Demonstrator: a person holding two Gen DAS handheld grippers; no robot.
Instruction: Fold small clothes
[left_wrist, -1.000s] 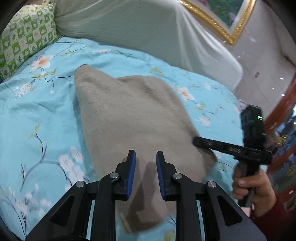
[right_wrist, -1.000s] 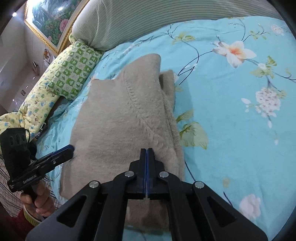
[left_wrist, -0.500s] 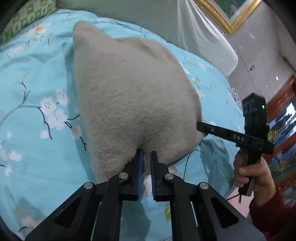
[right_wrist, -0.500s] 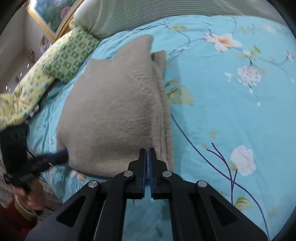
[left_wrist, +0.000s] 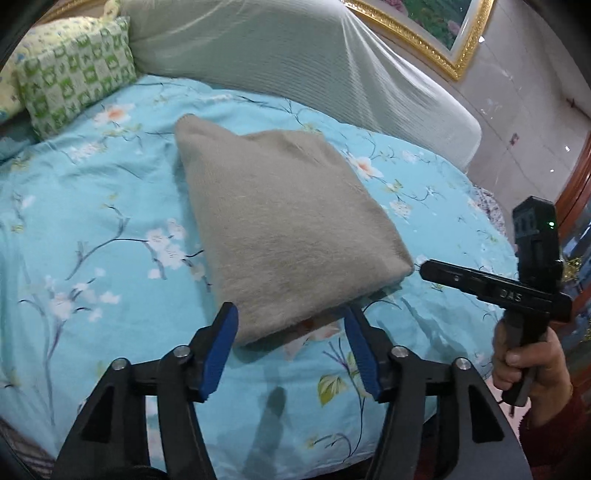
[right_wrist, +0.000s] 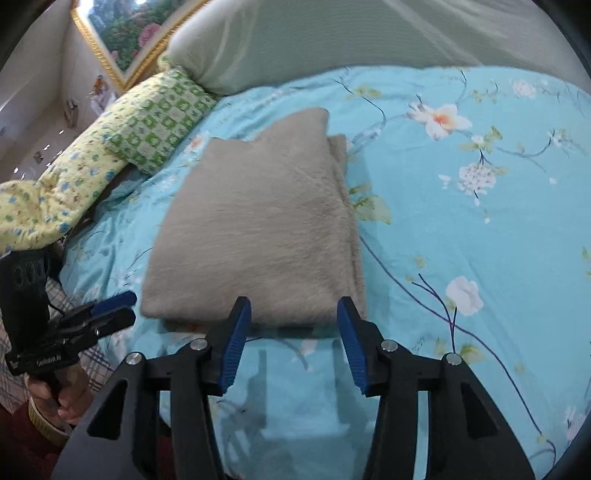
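A beige fuzzy garment (left_wrist: 288, 229) lies folded in a rough square on the turquoise floral bedsheet (left_wrist: 92, 221). My left gripper (left_wrist: 290, 310) hovers at the garment's near edge. Its jaws are opening, and the blue pads (left_wrist: 221, 347) stand either side of that edge without pressing on it. In the right wrist view the garment (right_wrist: 258, 229) shows stacked layers along its right side. My right gripper (right_wrist: 293, 306) is at the near edge too, its jaws opening and its pads clear of the cloth. Each gripper also shows in the other's view, the right gripper (left_wrist: 428, 266) and the left gripper (right_wrist: 125, 306), each held by a hand (left_wrist: 524, 362).
A green checked pillow (left_wrist: 74, 88) and a yellow floral pillow (right_wrist: 55, 192) lie at the head of the bed. A pale ribbed cover drapes over the headboard (left_wrist: 295, 55), with a gold-framed picture (left_wrist: 424, 33) above it. The bed's near edge runs just below the grippers.
Both grippers were shut on the garment's near edge half a second ago. Now both have let go and drawn back a little, and the garment lies flat.
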